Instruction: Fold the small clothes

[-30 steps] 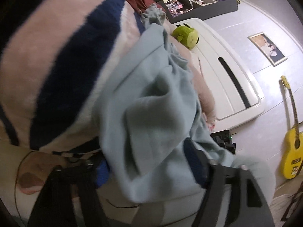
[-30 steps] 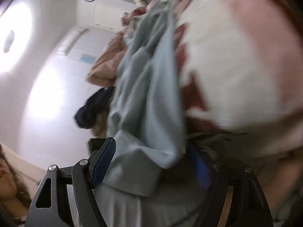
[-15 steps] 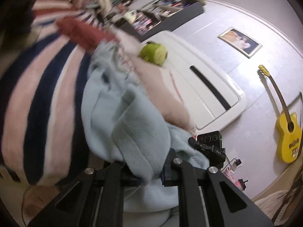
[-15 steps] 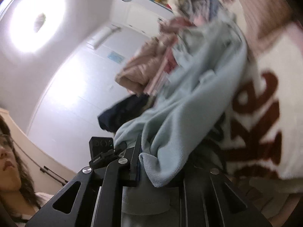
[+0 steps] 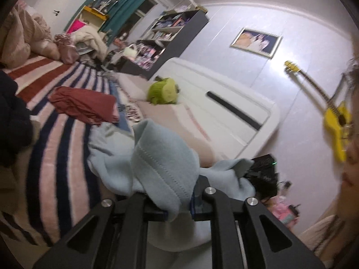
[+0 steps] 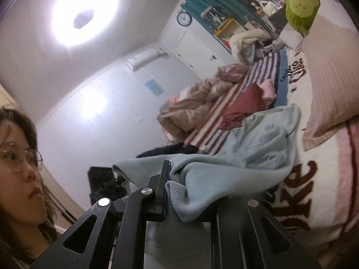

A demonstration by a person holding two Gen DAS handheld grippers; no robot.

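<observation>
A light blue garment [image 5: 157, 157] hangs between both grippers above a striped bedspread [image 5: 56, 157]. My left gripper [image 5: 177, 208] is shut on one edge of it, and the cloth drapes over the fingers. My right gripper [image 6: 190, 201] is shut on another edge of the same light blue garment [image 6: 246, 157], which trails down onto the bed. A folded dark red garment [image 5: 83, 105] lies further along the bed; it also shows in the right wrist view [image 6: 242, 107].
A green plush toy [image 5: 163, 92] sits by a pink pillow [image 6: 332, 85] at the white headboard [image 5: 224, 112]. A dark garment [image 5: 11, 116] lies at the left. A pink duvet heap [image 6: 193, 107], shelves [image 5: 161, 40] and a yellow guitar [image 5: 336, 118] stand beyond.
Both grippers closed on the blue garment and lifted it away from the bed. The views swung up, so the room and the person's face now show.
</observation>
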